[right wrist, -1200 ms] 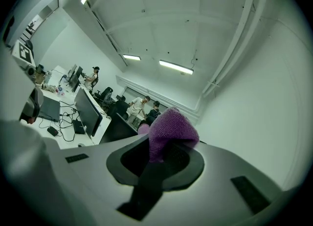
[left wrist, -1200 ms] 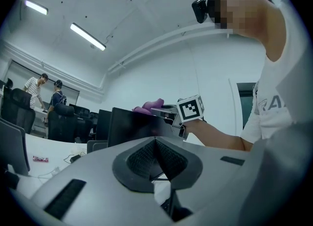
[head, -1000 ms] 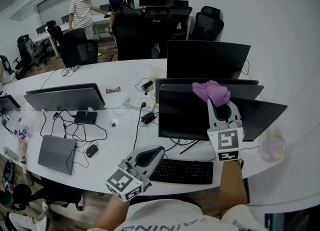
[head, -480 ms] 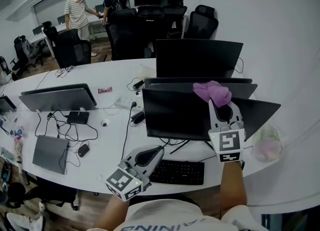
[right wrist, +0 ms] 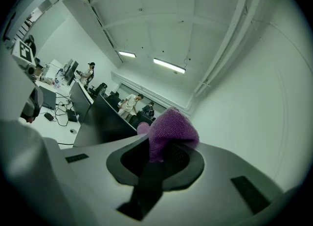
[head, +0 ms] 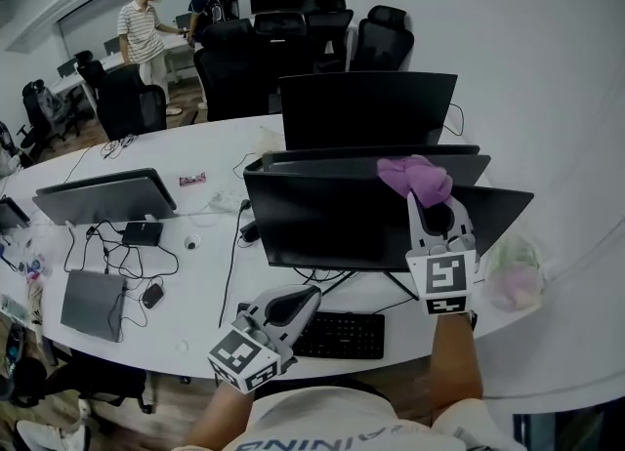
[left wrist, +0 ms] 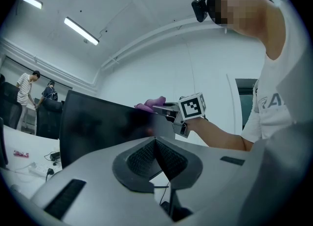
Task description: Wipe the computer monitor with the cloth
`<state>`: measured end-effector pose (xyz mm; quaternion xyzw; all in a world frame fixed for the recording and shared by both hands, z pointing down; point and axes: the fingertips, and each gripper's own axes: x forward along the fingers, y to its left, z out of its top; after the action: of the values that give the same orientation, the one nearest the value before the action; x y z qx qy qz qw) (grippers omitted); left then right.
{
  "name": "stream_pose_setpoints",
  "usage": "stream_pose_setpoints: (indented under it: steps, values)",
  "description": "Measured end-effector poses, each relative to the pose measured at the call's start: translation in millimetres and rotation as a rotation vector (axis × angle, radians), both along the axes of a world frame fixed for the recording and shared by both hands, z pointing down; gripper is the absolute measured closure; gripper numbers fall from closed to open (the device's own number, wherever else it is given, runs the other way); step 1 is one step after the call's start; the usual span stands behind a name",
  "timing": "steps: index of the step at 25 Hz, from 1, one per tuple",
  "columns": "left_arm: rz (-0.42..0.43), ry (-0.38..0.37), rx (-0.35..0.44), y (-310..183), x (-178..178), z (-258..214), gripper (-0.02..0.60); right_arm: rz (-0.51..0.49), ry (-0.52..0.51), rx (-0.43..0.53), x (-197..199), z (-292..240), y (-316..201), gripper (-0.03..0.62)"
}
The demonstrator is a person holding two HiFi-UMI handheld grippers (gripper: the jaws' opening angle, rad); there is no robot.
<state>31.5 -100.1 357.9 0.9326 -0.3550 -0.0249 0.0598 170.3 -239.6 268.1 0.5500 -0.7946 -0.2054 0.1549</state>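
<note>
One soft, light cloth (head: 415,178) pinched in your right tool (head: 424,201) | left tool (head: 305,297) closed, empty | monitor (head: 332,220) thin, likely tippy: press lightly, grip the cloth by its bunch.

The right gripper (head: 424,197) is held out above the near right part of the desk (head: 195,307). Its bare forearm (head: 455,356) stretches forward and its marker cube (head: 445,283) faces up. The jaws are closed on a purple cloth (head: 416,178), which bunches out beyond their tips. The left gripper (head: 305,295) sits low at the desk's near edge, angled up and to the right, jaws pressed together with nothing between them, the left wrist (head: 225,405) close to the person's chest.
</note>
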Motion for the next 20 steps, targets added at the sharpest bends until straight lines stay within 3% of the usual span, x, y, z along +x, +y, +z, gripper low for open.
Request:
stream_pose_setpoints:
  steps: [20]
  values:
    - [0.076,-0.001,-0.001,-12,84,4,0.575,0.095,-0.017,0.007,102,-1,1,0.539]
